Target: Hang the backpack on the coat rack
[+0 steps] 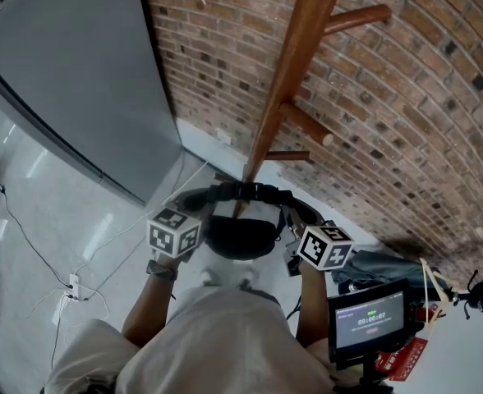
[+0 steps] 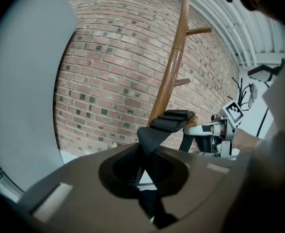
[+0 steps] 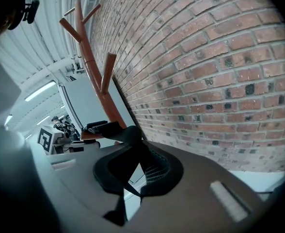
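The backpack hangs in the air in front of the person, close to the pole of the coat rack, and is carried by its top strap alone. The left gripper has its jaws closed tight on one end of that strap, and the right gripper has its jaws closed tight on the other end. In each gripper view the dark webbing runs straight out from between the jaws toward the pole. Held at both ends like this, the strap is pulled out into a wide band with the bag's weight sagging below its middle. That probably keeps the loop open and steady so it can be slipped over a peg rather than bunching up. The strap lies right against the line of the pole, below the nearest peg, which slants upward away from the brick wall. Whether the strap touches the pole cannot be told. The bag looks not yet hung, since nothing but the two grippers appears to bear it. The upward slant of the pegs suggests the loop has to clear a tip before it can settle.
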The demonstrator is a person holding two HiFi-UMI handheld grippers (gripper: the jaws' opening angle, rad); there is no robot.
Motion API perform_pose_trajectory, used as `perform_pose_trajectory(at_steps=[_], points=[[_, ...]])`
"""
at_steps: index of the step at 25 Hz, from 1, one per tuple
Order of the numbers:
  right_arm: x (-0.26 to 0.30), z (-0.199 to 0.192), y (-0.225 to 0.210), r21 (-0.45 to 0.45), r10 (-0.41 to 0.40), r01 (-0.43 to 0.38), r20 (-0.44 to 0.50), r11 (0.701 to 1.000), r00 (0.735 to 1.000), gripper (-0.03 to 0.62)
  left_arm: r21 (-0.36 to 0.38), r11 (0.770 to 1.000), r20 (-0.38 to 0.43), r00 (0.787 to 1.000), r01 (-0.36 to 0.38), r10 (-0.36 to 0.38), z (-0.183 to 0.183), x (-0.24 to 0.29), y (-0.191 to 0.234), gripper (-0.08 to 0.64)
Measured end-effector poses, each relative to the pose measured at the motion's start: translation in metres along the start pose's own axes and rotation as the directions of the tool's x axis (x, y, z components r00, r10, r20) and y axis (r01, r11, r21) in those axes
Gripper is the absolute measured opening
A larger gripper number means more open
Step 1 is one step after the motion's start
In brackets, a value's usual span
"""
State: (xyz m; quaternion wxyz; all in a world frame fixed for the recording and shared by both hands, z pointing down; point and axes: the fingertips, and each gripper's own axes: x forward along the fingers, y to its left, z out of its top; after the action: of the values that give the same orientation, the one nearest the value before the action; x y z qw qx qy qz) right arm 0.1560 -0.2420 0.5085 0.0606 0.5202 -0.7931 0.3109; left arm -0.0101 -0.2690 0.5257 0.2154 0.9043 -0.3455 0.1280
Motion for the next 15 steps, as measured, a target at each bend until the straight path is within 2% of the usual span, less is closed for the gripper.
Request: perform_pose_trajectory(at_steps=[15], points=[[0.009,-0.041,0.007,-0.008,0.012,-0.013,-0.092,1.0,0.996,0.008,-0.025,1.0,-0.038,0.999,0.007,-0.008,-0.019,0.006,-0.01,0.004]])
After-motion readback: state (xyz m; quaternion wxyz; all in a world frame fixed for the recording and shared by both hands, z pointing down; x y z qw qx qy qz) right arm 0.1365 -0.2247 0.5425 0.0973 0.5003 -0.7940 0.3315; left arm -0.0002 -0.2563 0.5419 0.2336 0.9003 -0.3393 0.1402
